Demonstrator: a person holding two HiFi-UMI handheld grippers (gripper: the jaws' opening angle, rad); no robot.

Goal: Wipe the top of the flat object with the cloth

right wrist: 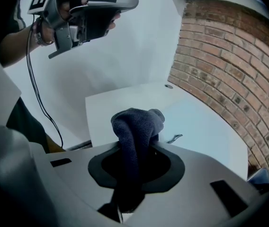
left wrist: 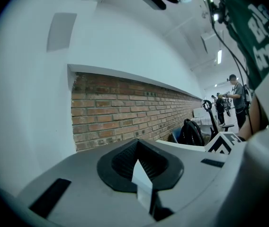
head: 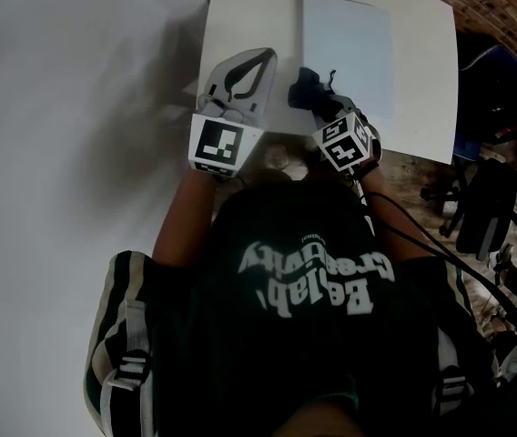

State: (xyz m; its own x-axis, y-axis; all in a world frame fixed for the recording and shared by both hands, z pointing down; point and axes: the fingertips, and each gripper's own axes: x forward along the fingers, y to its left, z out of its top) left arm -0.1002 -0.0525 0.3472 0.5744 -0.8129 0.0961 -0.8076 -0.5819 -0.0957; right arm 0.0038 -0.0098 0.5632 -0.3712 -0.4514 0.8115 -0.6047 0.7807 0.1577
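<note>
Right gripper (right wrist: 135, 173), cloth (right wrist: 137, 124) lengthwise within

Left gripper (head: 258, 65): pale grey leaf-shaped shell, with black ribbed lining round a teardrop opening and black rectangular slots on the casing.
Left cube (head: 217, 144), at its 6 o'clock end: white, with a black square marker.
Right gripper (right wrist: 139, 150): same grey shell, black lining and slots.
Right cube (head: 345, 142): white, with black markers on two visible faces.
Cable (head: 440, 255): thin and black, trailing from the right cube toward 4 o'clock.
T-shirt (head: 313, 335): dark green, with white chest lettering.
Sleeves (head: 113, 285): dark with pale stripes.
Straps (head: 133, 367): grey buckles, at 8 and 4 o'clock.
Wristband (right wrist: 39, 32): dark, on the left wrist.
</note>
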